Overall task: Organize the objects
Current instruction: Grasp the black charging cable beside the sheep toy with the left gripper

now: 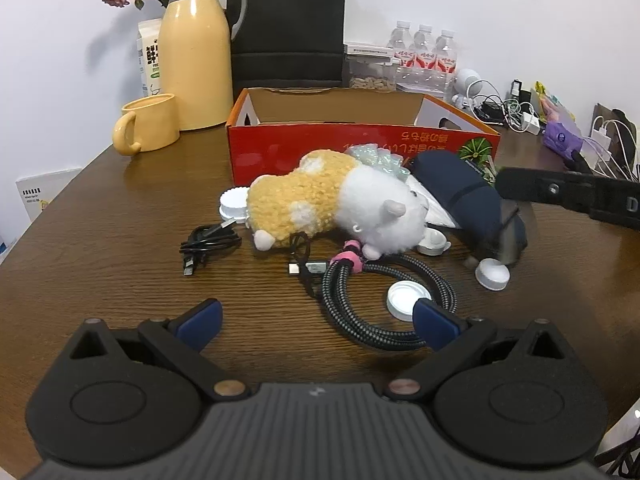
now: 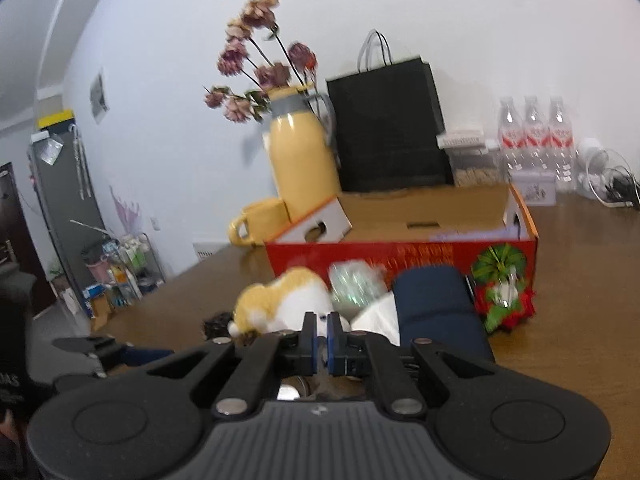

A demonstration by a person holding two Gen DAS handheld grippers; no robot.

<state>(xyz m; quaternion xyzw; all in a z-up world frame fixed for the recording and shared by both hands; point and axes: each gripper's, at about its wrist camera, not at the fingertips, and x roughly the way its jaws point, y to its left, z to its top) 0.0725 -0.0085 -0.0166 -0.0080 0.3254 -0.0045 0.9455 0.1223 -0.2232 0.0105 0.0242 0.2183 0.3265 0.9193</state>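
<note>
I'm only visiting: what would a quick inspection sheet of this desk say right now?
Surface: dark brown wooden table, crowded.
Job's things: yellow-and-white plush toy, navy fabric pouch, white plastic caps, all outside the open red cardboard box.
Clutter: yellow thermos jug, yellow mug, black paper bag, water bottles.
Grippers: left gripper open, empty; right gripper shut, what it holds unclear.
Cables: braided black cable coil, small black cable bundle.
Surroundings: white wall, dried flowers.
</note>
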